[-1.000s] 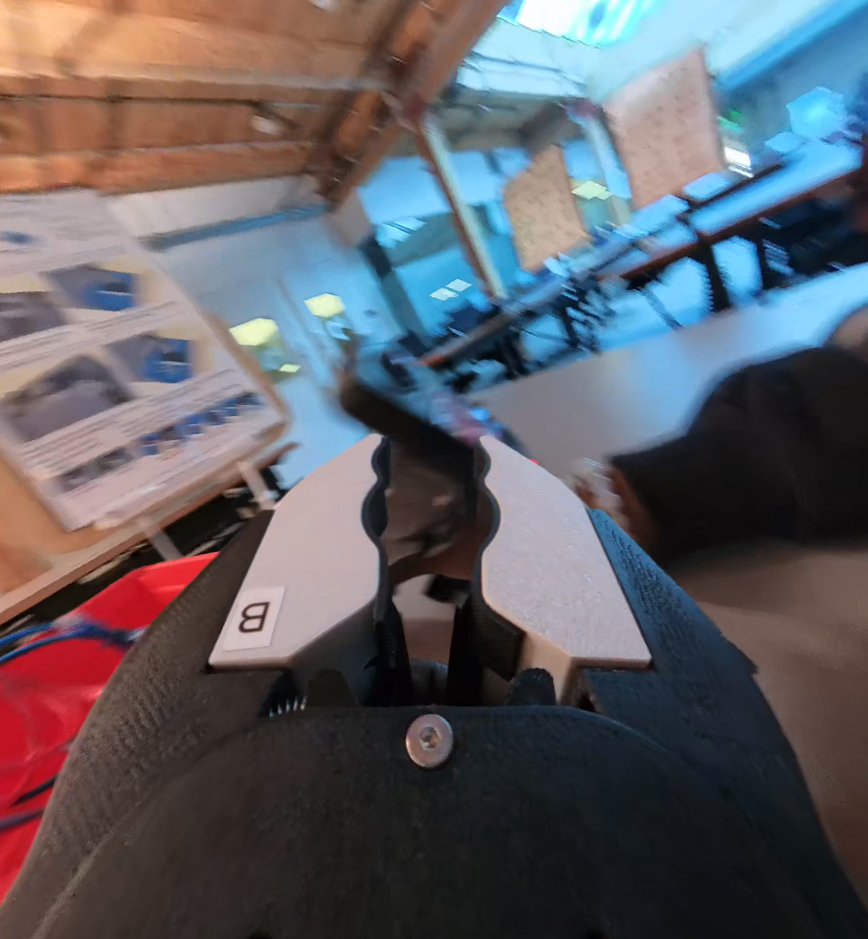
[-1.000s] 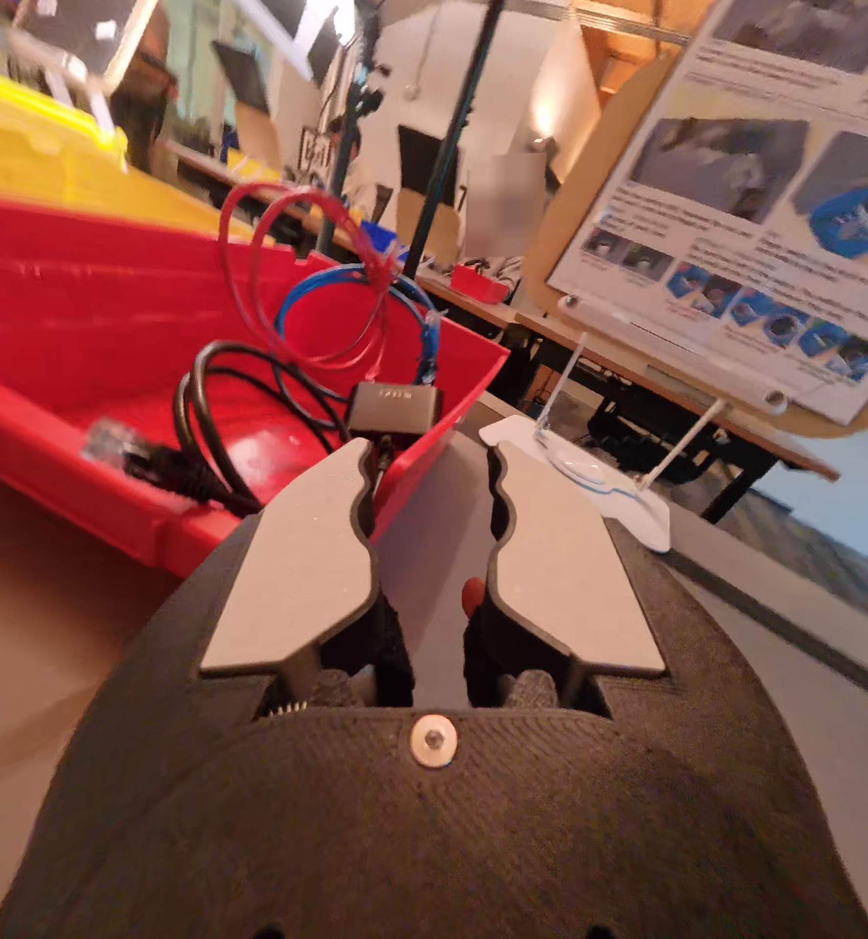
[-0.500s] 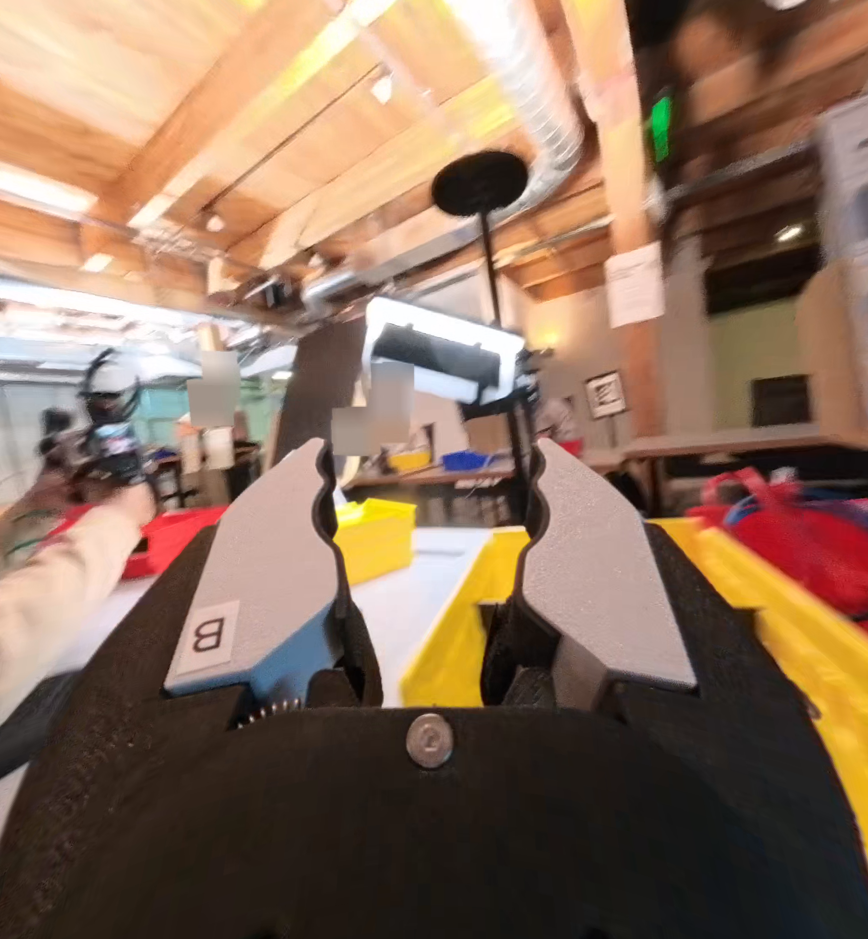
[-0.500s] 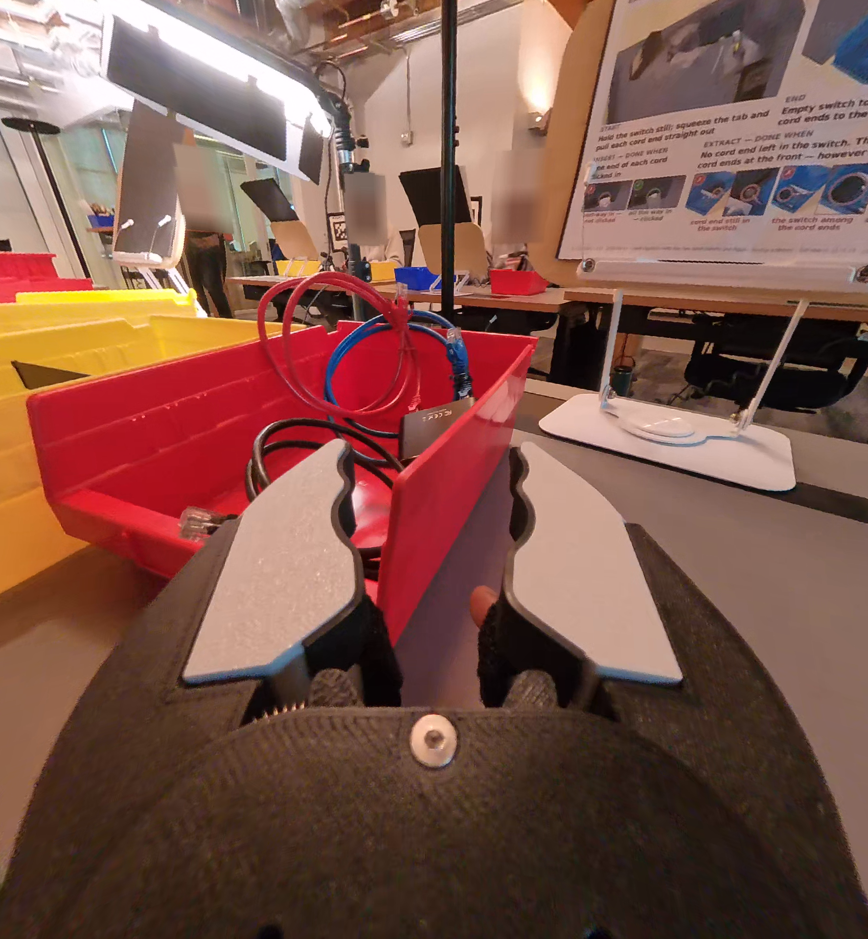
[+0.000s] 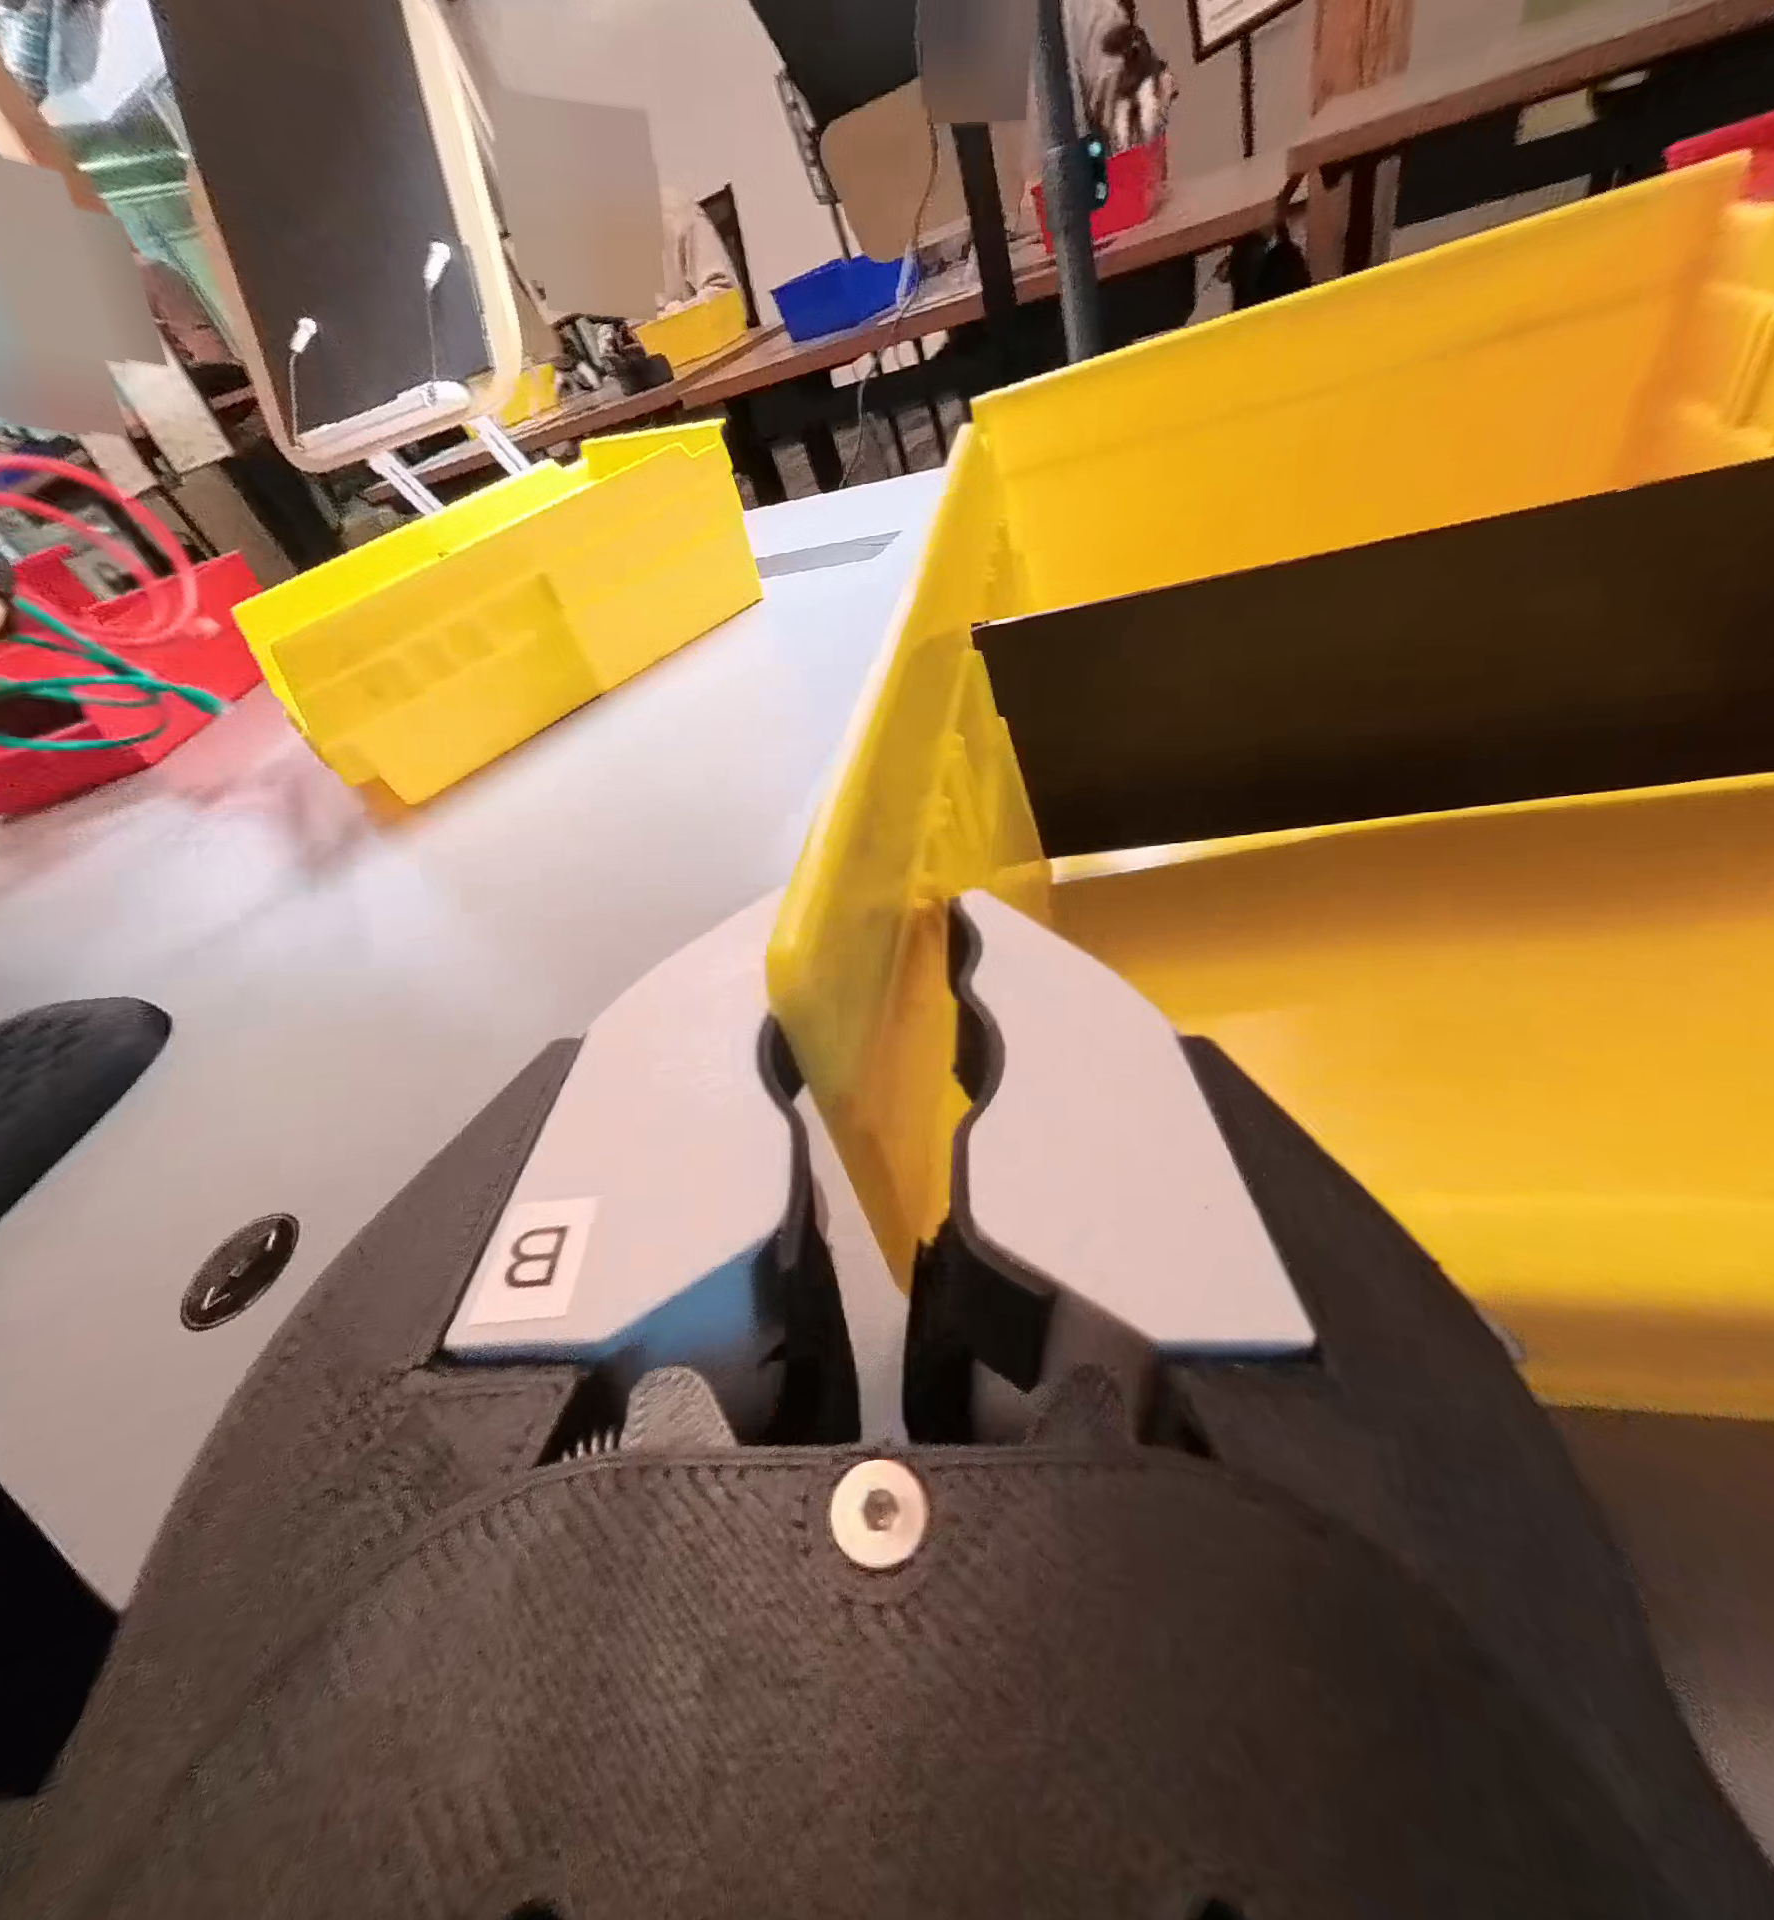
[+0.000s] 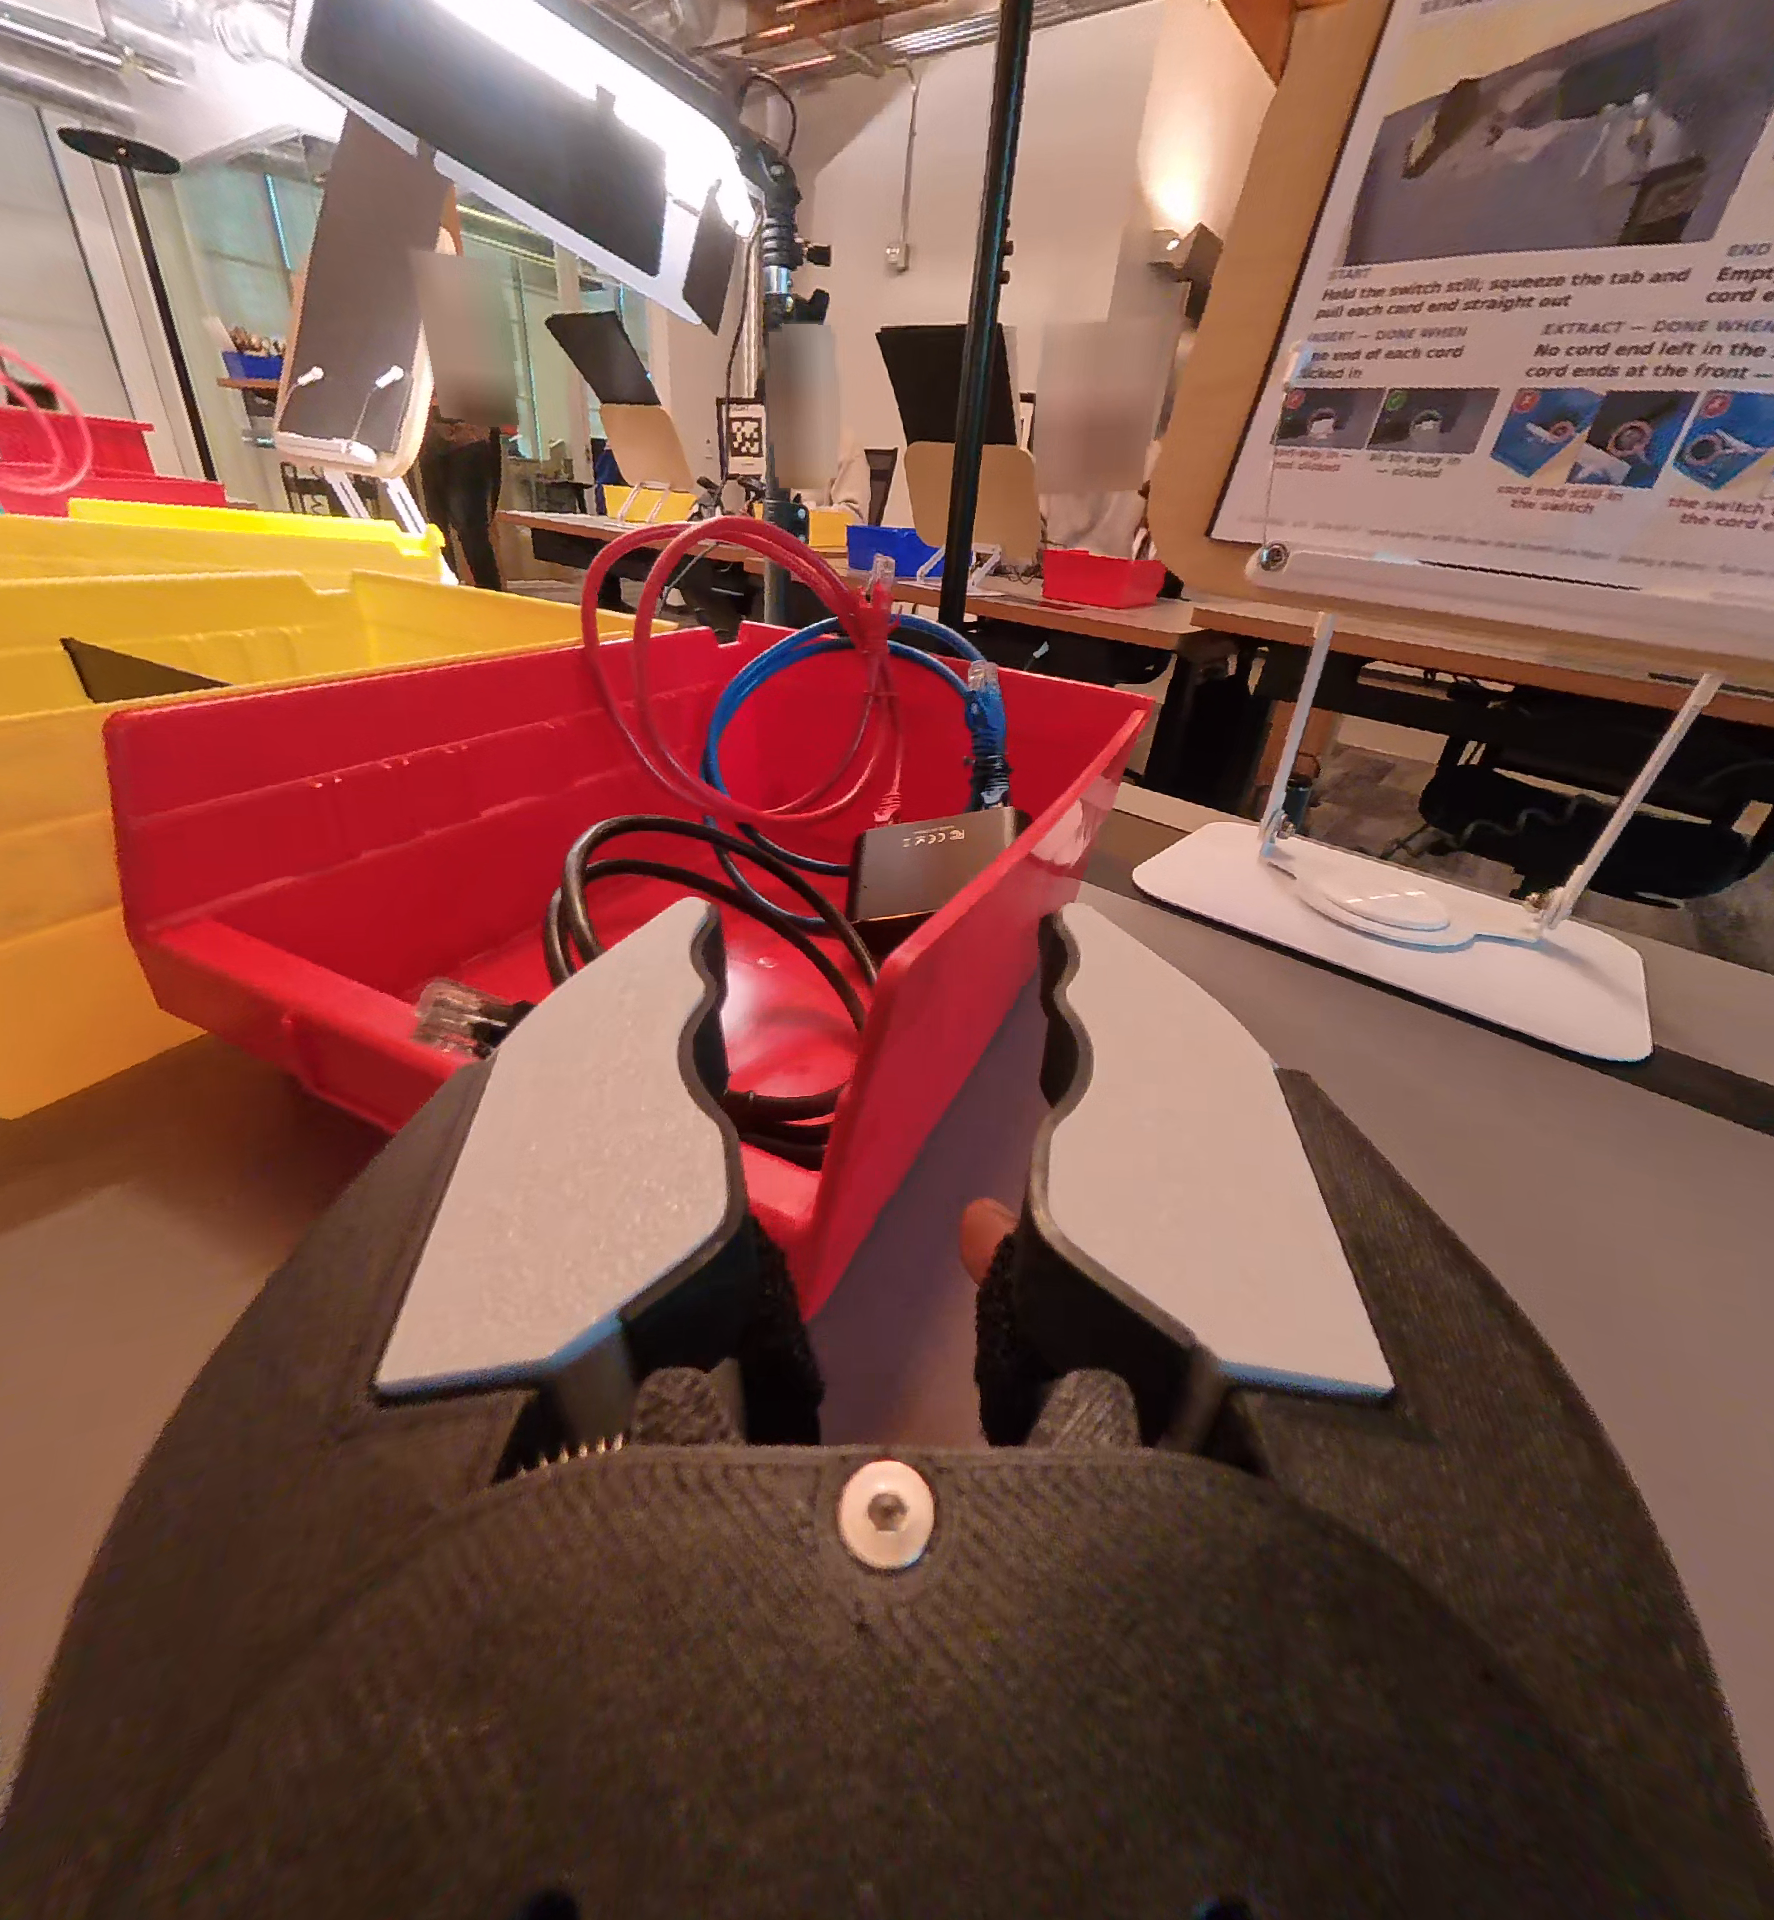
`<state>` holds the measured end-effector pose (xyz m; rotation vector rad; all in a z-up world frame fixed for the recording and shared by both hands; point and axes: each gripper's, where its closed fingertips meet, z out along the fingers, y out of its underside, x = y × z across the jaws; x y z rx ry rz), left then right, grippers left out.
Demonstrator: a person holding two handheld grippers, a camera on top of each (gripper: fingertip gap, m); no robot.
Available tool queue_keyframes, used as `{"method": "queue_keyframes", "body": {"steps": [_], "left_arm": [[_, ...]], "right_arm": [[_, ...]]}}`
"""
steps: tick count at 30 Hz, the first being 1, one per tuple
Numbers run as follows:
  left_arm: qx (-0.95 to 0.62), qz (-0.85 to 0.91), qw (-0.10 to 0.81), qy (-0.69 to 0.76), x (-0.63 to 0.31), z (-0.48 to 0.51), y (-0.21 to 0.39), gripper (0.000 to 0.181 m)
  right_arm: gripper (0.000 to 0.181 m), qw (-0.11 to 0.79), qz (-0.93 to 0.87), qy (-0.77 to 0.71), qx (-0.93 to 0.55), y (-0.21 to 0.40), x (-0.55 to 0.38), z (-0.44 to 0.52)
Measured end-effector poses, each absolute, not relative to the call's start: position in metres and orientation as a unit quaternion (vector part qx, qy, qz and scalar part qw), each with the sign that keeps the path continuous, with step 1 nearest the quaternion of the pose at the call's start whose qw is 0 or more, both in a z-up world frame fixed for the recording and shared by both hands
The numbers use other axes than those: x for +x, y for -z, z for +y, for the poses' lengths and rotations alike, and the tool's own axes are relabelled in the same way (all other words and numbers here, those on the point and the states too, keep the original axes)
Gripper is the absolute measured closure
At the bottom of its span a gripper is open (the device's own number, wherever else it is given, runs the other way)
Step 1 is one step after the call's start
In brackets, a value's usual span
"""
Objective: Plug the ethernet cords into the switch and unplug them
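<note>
Switch: small flat black box (image 6: 930, 868) with a matte casing, lying inside the red plastic bin (image 6: 363, 821) against its right wall, near the far end.
Cords: a thin red ethernet cord (image 6: 758, 665) and a blue ethernet cord (image 6: 789, 675) stand up in loose loops above the switch, each with a clear moulded plug at its raised end; a thicker glossy black cord (image 6: 654, 883) coils on the bin floor, its clear plug (image 6: 452, 1013) resting at the bin's low front lip.
Red bin: smooth, glossy, ribbed along its left inner wall — its near right corner stands between the right gripper's jaws.
Right gripper (image 6: 883, 1029): grey, grainy plates with wavy inner edges on a black textured body; jaws wide apart, holding nothing, one either side of the bin's right wall.
Left gripper (image 5: 867, 1039): same build, one plate bearing a white sticker; jaws closed down on the corner wall of the large yellow plastic bin (image 5: 1485, 1039) and gripping it.
Large yellow bin: moulded ribs, a flat black divider panel (image 5: 1382, 665) set across it.
Worktop (image 5: 395, 987): smooth pale grey surface.
Farther off: a second yellow bin (image 5: 509, 623) — well apart to the left; a poster board on a white stand (image 6: 1382, 914) to the right.
</note>
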<state>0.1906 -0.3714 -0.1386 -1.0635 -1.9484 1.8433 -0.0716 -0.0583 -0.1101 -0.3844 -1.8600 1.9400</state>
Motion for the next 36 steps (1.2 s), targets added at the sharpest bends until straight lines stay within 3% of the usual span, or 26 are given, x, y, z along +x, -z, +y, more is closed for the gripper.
{"method": "queue_keyframes", "body": {"steps": [4,9,17,21,25,29,32,34,35,36], "left_arm": [[-0.399,-0.621,0.137,-0.660,0.188,-0.363,0.130,0.168],[-0.324,-0.536,0.140,-0.767,0.210,-0.347,0.079,0.180],[-0.282,-0.324,0.040,-0.902,0.228,-0.280,0.009,0.180],[-0.256,-0.275,0.058,-0.925,0.232,-0.248,-0.015,0.179],[-0.227,-0.222,0.077,-0.945,0.240,-0.204,-0.046,0.179],[-0.205,-0.162,0.074,-0.962,0.241,-0.145,-0.072,0.180],[-0.209,-0.120,0.092,-0.966,0.230,-0.103,-0.078,0.180],[-0.226,-0.097,0.110,-0.963,0.218,-0.078,-0.077,0.180],[-0.241,-0.084,0.123,-0.959,0.210,-0.066,-0.074,0.180],[-0.258,-0.070,0.137,-0.954,0.202,-0.054,-0.070,0.179]], "right_arm": [[0.124,0.218,-0.673,-0.696,-0.125,0.111,-0.069,-0.060],[0.124,0.221,-0.673,-0.697,-0.114,0.110,-0.065,-0.062],[0.126,0.214,-0.645,-0.729,-0.081,0.095,-0.044,-0.064],[0.135,0.154,-0.607,-0.779,-0.031,0.073,-0.009,-0.063],[0.138,0.010,-0.589,-0.805,0.071,0.068,0.051,-0.066],[0.107,-0.095,-0.624,-0.768,0.104,0.087,0.088,-0.076],[0.102,-0.110,-0.594,-0.793,0.076,0.075,0.087,-0.072],[0.111,-0.122,-0.570,-0.812,0.033,0.060,0.076,-0.065],[0.139,-0.119,-0.567,-0.815,0.003,0.055,0.066,-0.061],[0.149,-0.100,-0.584,-0.805,-0.034,0.057,0.052,-0.058]]}}
